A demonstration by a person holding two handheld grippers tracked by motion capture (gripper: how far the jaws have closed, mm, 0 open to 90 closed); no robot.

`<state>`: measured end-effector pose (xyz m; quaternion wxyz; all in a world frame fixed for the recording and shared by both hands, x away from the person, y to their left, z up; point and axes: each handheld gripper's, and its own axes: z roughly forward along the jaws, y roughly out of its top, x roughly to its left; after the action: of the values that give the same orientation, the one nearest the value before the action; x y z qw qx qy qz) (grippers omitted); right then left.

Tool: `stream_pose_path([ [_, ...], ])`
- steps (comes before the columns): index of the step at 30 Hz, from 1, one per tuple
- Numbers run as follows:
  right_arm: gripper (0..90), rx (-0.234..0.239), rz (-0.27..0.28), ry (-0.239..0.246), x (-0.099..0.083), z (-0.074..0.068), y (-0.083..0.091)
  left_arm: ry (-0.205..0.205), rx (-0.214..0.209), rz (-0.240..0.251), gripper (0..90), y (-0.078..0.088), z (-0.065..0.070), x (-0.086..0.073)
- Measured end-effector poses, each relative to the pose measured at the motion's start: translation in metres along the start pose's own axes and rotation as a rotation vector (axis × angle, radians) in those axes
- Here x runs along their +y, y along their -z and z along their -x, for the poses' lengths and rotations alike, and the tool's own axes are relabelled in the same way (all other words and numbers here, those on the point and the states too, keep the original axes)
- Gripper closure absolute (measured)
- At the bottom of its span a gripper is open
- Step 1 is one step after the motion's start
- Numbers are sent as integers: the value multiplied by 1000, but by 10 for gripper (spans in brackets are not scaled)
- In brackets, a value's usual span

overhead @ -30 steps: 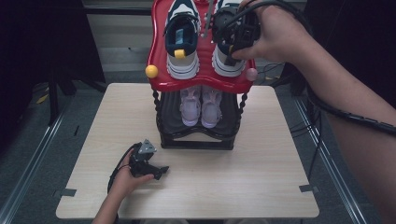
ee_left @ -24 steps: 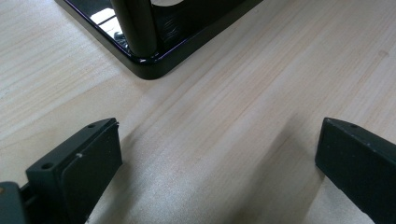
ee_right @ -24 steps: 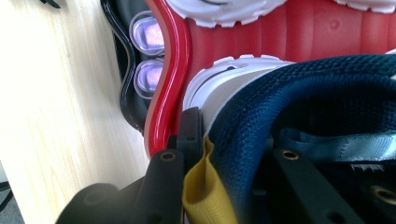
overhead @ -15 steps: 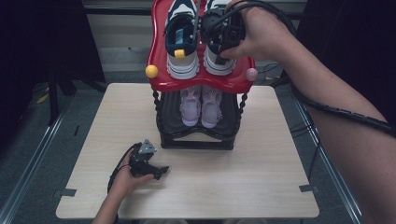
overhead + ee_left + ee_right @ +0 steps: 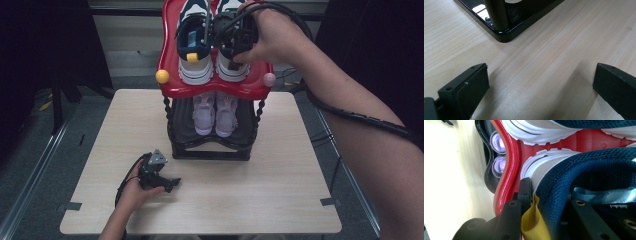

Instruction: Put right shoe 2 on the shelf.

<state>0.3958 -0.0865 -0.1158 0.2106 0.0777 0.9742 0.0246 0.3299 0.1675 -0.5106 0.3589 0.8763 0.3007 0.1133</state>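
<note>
A two-tier shoe rack stands at the back of the table, with a red top shelf (image 5: 170, 85) over a black frame (image 5: 210, 150). Two navy and white sneakers sit on top, a left one (image 5: 195, 45) and a right one (image 5: 231, 70). My right gripper (image 5: 235, 37) comes down on the right sneaker's heel. In the right gripper view its jaws (image 5: 551, 195) stand one outside and one inside the navy heel collar (image 5: 564, 182), shut on it beside the yellow pull tab (image 5: 531, 220). My left gripper (image 5: 170, 184) rests on the table, jaws (image 5: 541, 82) wide open over bare wood.
A pair of lilac shoes (image 5: 215, 112) sits on the lower black shelf. A yellow knob (image 5: 162, 76) and a pink knob (image 5: 269, 79) cap the red shelf's front corners. The rack's base corner (image 5: 504, 32) lies just ahead of the left gripper. A cable (image 5: 350, 115) trails along the right forearm.
The right hand has shifted left and slightly down over the right sneaker's heel. The left hand and its gripper have stayed where they were.
</note>
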Motion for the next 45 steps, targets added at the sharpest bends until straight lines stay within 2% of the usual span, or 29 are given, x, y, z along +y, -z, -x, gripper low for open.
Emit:
stream_pose_path([
  [11,715,10,15,-10,1,3,1,0,0,0,0,0,0,0],
  [14,714,14,14,-28,2,1,1,0,0,0,1,0,0,0],
  [21,713,20,13,-16,3,-2,0,0,0,0,1,0,0,0],
  [32,673,21,26,-49,0,-1,1,0,0,0,1,0,0,0],
  [36,662,8,35,-36,-1,-1,0,0,0,0,1,0,0,0],
  [45,677,-4,38,35,-1,-3,1,0,0,0,1,0,0,0],
])
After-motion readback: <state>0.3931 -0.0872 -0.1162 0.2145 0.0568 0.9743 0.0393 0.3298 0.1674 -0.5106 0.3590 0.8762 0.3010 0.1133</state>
